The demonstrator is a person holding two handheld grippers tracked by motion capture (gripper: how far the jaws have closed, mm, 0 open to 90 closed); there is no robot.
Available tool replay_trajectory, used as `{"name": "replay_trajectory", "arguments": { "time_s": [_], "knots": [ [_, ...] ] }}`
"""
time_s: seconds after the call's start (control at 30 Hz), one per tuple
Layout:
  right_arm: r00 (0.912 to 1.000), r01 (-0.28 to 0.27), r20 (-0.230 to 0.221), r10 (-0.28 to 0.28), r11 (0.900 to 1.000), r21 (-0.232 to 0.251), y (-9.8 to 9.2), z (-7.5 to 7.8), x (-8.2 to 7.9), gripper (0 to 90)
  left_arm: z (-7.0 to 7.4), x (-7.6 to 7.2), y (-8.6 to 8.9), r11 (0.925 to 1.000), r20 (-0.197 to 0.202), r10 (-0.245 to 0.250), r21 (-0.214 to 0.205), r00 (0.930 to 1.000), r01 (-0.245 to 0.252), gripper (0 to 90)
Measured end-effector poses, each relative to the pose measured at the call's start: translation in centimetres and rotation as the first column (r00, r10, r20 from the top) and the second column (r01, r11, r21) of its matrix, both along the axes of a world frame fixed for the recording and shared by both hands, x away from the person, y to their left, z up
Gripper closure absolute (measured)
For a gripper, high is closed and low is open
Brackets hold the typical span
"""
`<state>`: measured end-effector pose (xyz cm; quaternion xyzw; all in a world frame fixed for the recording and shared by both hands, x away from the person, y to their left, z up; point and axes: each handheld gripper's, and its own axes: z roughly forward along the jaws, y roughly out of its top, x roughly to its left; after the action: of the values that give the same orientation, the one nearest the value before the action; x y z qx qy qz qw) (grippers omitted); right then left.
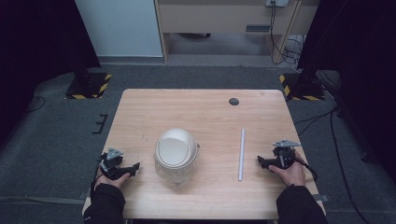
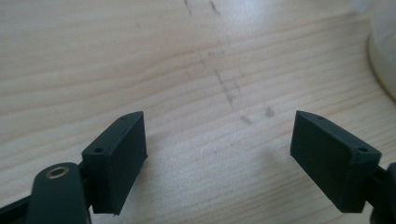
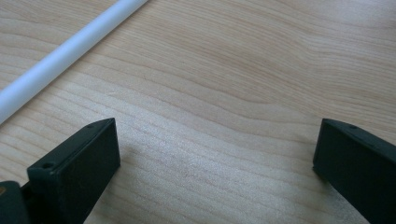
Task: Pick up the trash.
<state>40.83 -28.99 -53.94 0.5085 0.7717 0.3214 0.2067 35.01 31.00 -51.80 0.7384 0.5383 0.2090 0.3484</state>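
**Two spread tools resting beside a bin and a rod**

The wooden worktop (image 1: 205,112) carries a cream dome-lidded bin (image 1: 176,151) at its middle, with a small dark round mark (image 1: 233,101) near the far edge. A thin white rod (image 1: 241,154) lies right of the bin, its long axis running near to far. No writing is readable. The left tool (image 1: 132,168) sits just beside the bin, jaws spread and empty. The right tool (image 1: 262,161), also spread and empty, rests near the rod

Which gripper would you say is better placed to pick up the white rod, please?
Probably the right gripper: it rests open just beside the white rod, while the left gripper sits beyond the domed bin.
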Motion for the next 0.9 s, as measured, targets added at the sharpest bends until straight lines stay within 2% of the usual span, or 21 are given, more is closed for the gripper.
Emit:
{"name": "replay_trajectory", "arguments": {
  "time_s": [0.1,0.13,0.17,0.2,0.23,0.27,0.33,0.37,0.4,0.47,0.5,0.53,0.57,0.63,0.73,0.77,0.83,0.9],
  "knots": [
    [0.9999,-0.014,0.002,0.014,0.9999,0.001,-0.2,0.0,-0.2,1.2,1.4,-0.3,0.2,0.9979,0.082,0.033,-0.058,0.9961,-0.028,19.9],
    [0.9999,-0.014,0.002,0.014,0.9999,0.001,-0.2,0.0,-0.2,1.2,1.4,-0.3,0.2,0.9979,0.082,0.033,-0.058,0.9961,-0.028,20.2],
    [0.9998,-0.019,0.000,0.019,0.9998,0.003,-0.5,0.0,-0.2,1.3,2.4,-0.6,0.2,0.9919,0.127,0.067,-0.116,0.9896,-0.053,20.2],
    [0.9998,-0.019,0.000,0.019,0.9998,0.003,-0.5,0.0,-0.2,1.3,2.4,-0.6,0.2,0.9919,0.127,0.067,-0.116,0.9896,-0.053,20.2],
    [0.9999,-0.014,0.001,0.014,0.9999,0.004,-0.6,0.0,-0.3,1.3,3.3,-1.0,0.3,0.9854,0.166,0.099,-0.153,0.9811,-0.074,20.2],
    [0.9998,-0.019,0.003,0.019,0.9998,0.001,-0.7,0.0,-0.3,1.4,3.3,-1.0,0.3,0.9854,0.166,0.099,-0.153,0.9811,-0.074,20.3],
    [0.9998,-0.021,0.003,0.021,0.9998,0.000,-0.7,0.0,-0.3,1.4,4.1,-1.3,0.3,0.9802,0.205,0.123,-0.178,0.9711,-0.087,20.5],
    [0.9998,-0.022,0.003,0.022,0.9998,-0.002,-0.8,0.0,-0.3,1.4,5.0,-1.5,0.2,0.9730,0.244,0.143,-0.212,0.9593,-0.091,21.0],
    [0.9998,-0.022,0.003,0.022,0.9998,-0.002,-0.8,0.0,-0.3,1.4,5.0,-1.5,0.2,0.9730,0.244,0.143,-0.212,0.9593,-0.091,21.4],
    [0.9997,-0.024,0.003,0.024,0.9997,-0.002,-0.8,0.0,-0.3,1.4,6.4,-2.0,-0.1,0.9627,0.301,0.162,-0.257,0.9396,-0.084,23.0],
    [0.9997,-0.024,0.003,0.024,0.9997,-0.002,-0.8,0.0,-0.3,1.4,6.4,-2.0,-0.1,0.9627,0.301,0.162,-0.257,0.9396,-0.084,24.0],
    [0.9997,-0.023,0.002,0.023,0.9997,-0.002,-0.8,0.0,-0.3,1.4,6.9,-2.1,-0.2,0.9596,0.318,0.168,-0.270,0.9330,-0.080,24.6],
    [0.9997,-0.023,0.003,0.023,0.9997,-0.002,-0.8,0.0,-0.3,1.4,7.8,-2.4,-0.7,0.9557,0.350,0.163,-0.288,0.9224,-0.059,25.0],
    [0.9997,-0.023,0.003,0.023,0.9997,-0.002,-0.8,0.0,-0.3,1.4,8.7,-2.7,-1.2,0.9530,0.383,0.156,-0.301,0.9105,-0.037,25.9],
    [0.9997,-0.022,0.002,0.022,0.9998,-0.001,-0.8,0.0,-0.3,1.3,9.8,-3.0,-2.3,0.9533,0.412,0.121,-0.302,0.9032,0.009,26.2],
    [0.9997,-0.022,0.002,0.022,0.9997,-0.001,-0.8,0.0,-0.3,1.3,9.8,-3.0,-2.3,0.9533,0.412,0.121,-0.302,0.9032,0.009,26.2],
    [0.9998,-0.021,0.002,0.021,0.9998,0.000,-0.7,0.0,-0.3,1.3,10.4,-3.1,-3.8,0.9519,0.417,0.072,-0.300,0.9059,0.062,26.2],
    [0.9998,-0.021,0.002,0.021,0.9998,0.000,-0.7,0.0,-0.3,1.3,10.5,-3.1,-4.4,0.9515,0.417,0.054,-0.297,0.9074,0.080,26.2]
  ]
}}
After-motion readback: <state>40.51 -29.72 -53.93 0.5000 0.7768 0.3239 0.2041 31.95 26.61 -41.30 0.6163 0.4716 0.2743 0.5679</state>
